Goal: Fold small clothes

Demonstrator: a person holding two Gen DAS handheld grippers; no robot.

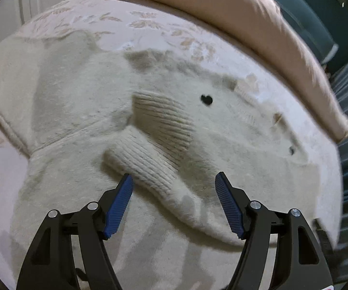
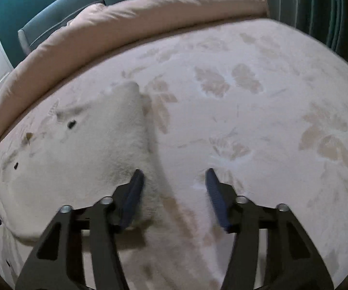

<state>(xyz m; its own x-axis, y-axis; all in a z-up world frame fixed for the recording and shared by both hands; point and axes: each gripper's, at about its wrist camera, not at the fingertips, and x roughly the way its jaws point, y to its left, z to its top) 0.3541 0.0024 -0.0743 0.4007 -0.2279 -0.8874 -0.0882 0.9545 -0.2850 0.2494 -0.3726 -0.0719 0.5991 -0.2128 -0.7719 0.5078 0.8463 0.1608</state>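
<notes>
While the fuzzy cream sweater lies spread on the leaf-patterned bed, only one ribbed-cuff sleeve looks folded across its body, so I judge most of the folding is left. Both tools hang wide and hold nothing: the left hand-held gripper over that sleeve, the right hand-held gripper straddling the sweater's edge. No basket, box or other container shows in either view.
</notes>
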